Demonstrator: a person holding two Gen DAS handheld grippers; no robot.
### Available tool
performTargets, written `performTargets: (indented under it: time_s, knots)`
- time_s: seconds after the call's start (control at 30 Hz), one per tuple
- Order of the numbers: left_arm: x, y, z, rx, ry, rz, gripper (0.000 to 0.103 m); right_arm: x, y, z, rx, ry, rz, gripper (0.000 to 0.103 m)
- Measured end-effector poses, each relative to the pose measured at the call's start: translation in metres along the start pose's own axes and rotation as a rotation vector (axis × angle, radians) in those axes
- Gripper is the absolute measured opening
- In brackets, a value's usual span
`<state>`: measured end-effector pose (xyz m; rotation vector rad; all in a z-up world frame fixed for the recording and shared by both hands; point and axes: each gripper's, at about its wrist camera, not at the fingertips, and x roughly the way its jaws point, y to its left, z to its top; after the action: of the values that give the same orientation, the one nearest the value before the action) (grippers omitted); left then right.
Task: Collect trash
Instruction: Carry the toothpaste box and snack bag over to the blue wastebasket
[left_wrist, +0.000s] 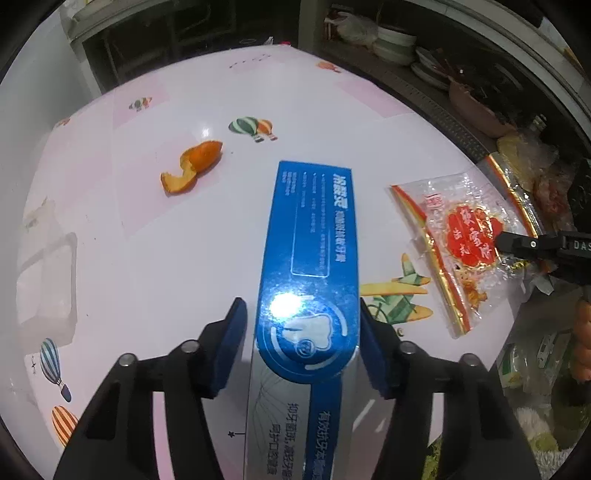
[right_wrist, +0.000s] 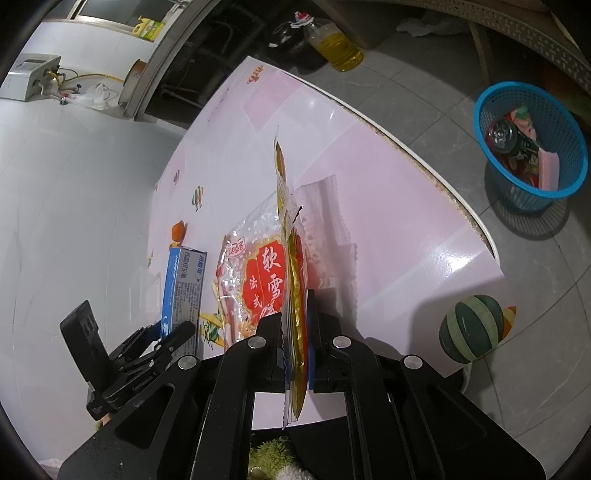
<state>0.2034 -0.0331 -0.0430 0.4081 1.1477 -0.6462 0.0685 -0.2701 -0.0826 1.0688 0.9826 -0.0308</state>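
Note:
A blue toothpaste box (left_wrist: 310, 266) lies between the pads of my left gripper (left_wrist: 303, 350); the left pad stands slightly off the box, so the jaws look open around it. The box also shows in the right wrist view (right_wrist: 183, 291). My right gripper (right_wrist: 293, 354) is shut on the edge of a clear red-and-gold snack wrapper (right_wrist: 266, 273), lifted on edge over the table; it also shows in the left wrist view (left_wrist: 461, 243), with the right gripper's tip (left_wrist: 517, 243) on it. An orange peel (left_wrist: 194, 166) lies on the table further ahead.
The table (left_wrist: 147, 258) is white and pink with balloon prints. A blue trash basket (right_wrist: 532, 155) with rubbish stands on the floor beyond the table's right edge. A clear plastic piece (left_wrist: 44, 277) lies at the left. A striped ball (right_wrist: 471, 332) sits on the floor.

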Motion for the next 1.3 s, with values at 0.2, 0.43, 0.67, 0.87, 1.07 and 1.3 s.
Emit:
performTargets:
  time_s: [0.2,0.43,0.67,0.87,1.07,1.3]
  knots:
    - [-0.001,-0.002,-0.001,0.003,-0.002,0.004,0.048,0.001,0.001,0.001,-0.002,0.000,-0.002,0.005]
    - [-0.013,-0.004,-0.003,-0.007,-0.044,0.003,0.047,0.002,0.000,0.002,-0.005,-0.001,-0.005,0.005]
    - [-0.028,-0.008,-0.002,-0.003,-0.093,-0.005,0.047,0.002,0.000,0.001,-0.001,-0.003,0.002,0.005]
    - [-0.041,-0.011,0.001,-0.001,-0.134,-0.016,0.047,0.000,0.001,0.000,0.001,-0.012,0.005,0.005]
    - [-0.053,-0.011,0.004,0.002,-0.177,-0.030,0.046,-0.006,0.002,0.000,0.015,-0.038,0.040,0.004]
    - [-0.064,-0.018,0.009,0.012,-0.211,-0.045,0.046,-0.018,0.004,0.001,0.007,-0.071,0.076,0.004]
